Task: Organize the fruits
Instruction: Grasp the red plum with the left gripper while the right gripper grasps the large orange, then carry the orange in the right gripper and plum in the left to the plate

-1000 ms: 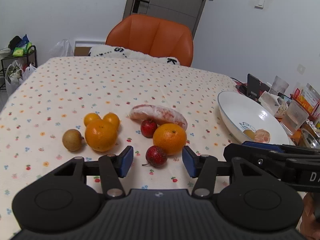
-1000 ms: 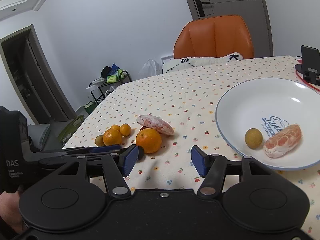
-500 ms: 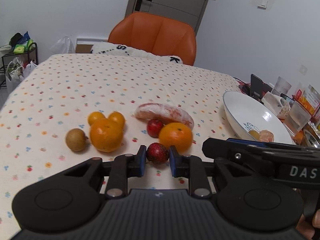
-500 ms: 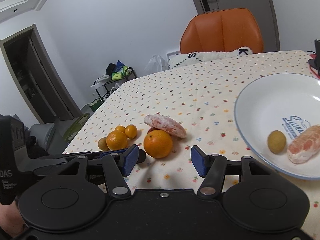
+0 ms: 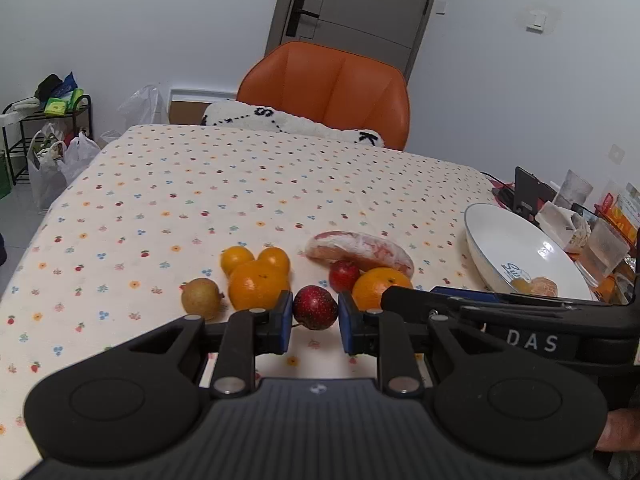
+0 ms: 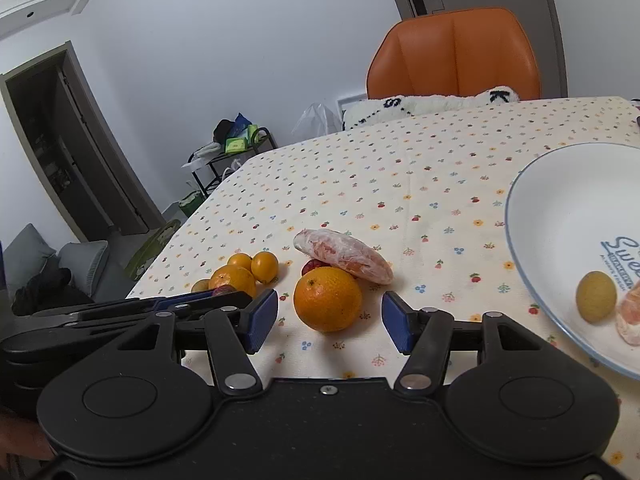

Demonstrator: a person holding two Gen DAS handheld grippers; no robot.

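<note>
The left hand-held gripper [image 5: 315, 322], black with blue pads, is clamped on a small dark-red round fruit [image 5: 315, 307], one pad against each side of it (whether the fruit rests on the cloth or is just clear of it cannot be told). The worktop [image 5: 240, 200] is covered by a cream cloth with small printed flowers. Behind the gripped fruit lie a second small red fruit [image 5: 344, 275], a large orange [image 5: 380, 290] and a peeled pinkish citrus segment in a pale membrane [image 5: 360, 250]. To their left sit another large orange [image 5: 258, 290], two small round yellow-orange fruits [image 5: 237, 259] touching it at the back, and a brownish round fruit [image 5: 201, 298] just beside it. The right hand-held gripper [image 6: 328, 322] is held with its pads wide apart, clasping nothing, the large orange near it and between the lines of its pads. At the right stands a white round plate with a blue rim [image 6: 560, 200], bearing a yellowish round fruit [image 6: 596, 297] and a peeled citrus piece [image 6: 629, 316]. An orange chair [image 5: 332, 88] stands at the far side.
</note>
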